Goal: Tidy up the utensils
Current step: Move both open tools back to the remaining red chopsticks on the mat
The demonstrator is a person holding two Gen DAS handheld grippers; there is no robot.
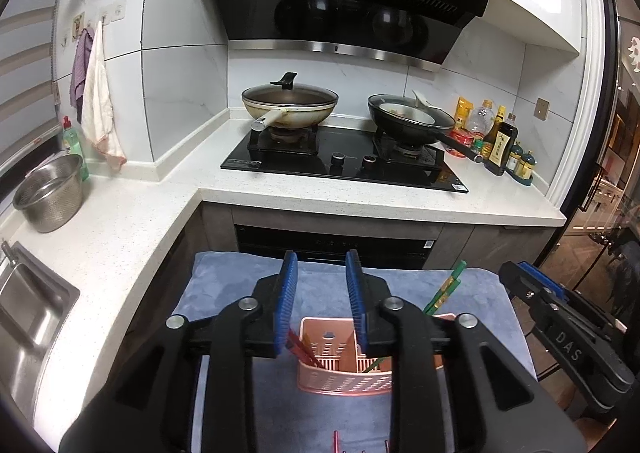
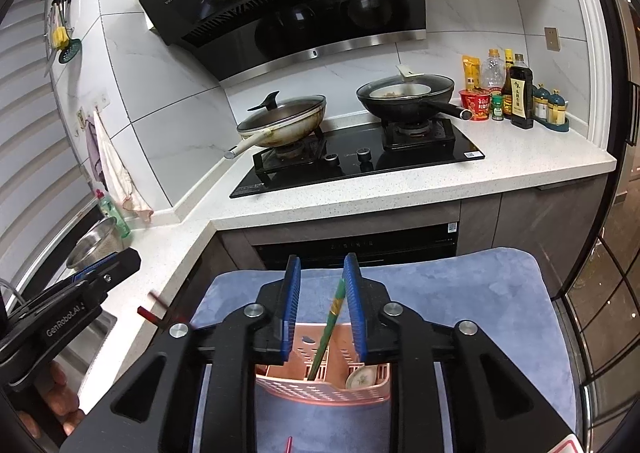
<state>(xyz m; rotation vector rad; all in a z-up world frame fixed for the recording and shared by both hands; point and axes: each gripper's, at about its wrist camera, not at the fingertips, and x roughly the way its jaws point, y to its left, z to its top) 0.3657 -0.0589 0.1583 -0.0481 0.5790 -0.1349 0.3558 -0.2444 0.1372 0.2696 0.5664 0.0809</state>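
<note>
A pink slotted utensil holder (image 1: pixel 344 369) stands on a blue mat (image 1: pixel 224 293). Red chopsticks (image 1: pixel 300 349) lean in its left part and green chopsticks (image 1: pixel 446 287) stick out to the right. My left gripper (image 1: pixel 322 273) is open above the holder, empty. In the right wrist view my right gripper (image 2: pixel 321 277) is open above the holder (image 2: pixel 320 385); the green chopsticks (image 2: pixel 330 323) stand between its jaws, apart from the pads. A white spoon (image 2: pixel 360 377) lies in the holder's right part. The left gripper (image 2: pixel 92 277) shows at the left edge.
A stove (image 1: pixel 344 163) with a lidded wok (image 1: pixel 288 103) and a black pan (image 1: pixel 408 119) lies behind. Sauce bottles (image 1: pixel 496 133) stand at its right. A steel strainer pot (image 1: pixel 50 193) and a sink (image 1: pixel 28 309) are at the left. Red sticks (image 1: pixel 336 441) lie on the mat's near edge.
</note>
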